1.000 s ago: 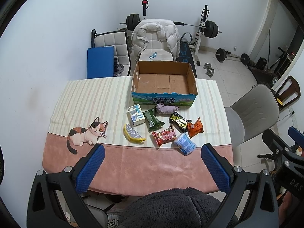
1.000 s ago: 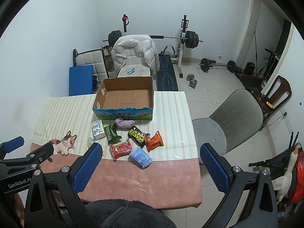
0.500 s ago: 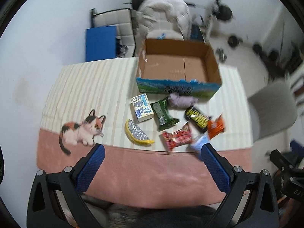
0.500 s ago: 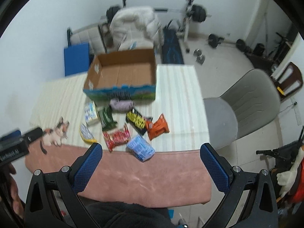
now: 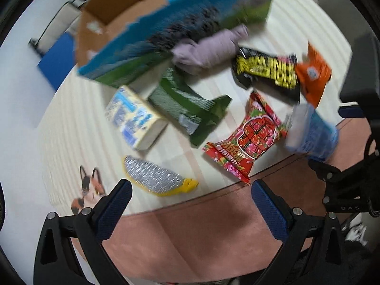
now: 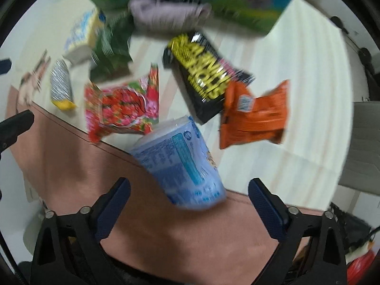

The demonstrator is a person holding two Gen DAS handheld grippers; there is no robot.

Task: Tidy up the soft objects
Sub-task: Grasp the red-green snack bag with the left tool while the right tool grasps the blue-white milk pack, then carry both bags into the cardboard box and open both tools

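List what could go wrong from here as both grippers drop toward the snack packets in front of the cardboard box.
1. The pale blue soft packet overhangs the cream-and-pink tablecloth's near border; a glancing touch from the open right gripper might push it off.
2. The orange foil packet touches the black-and-yellow packet; grabbing one may drag the other.
3. Both views are motion-blurred, so either approach may land off target.
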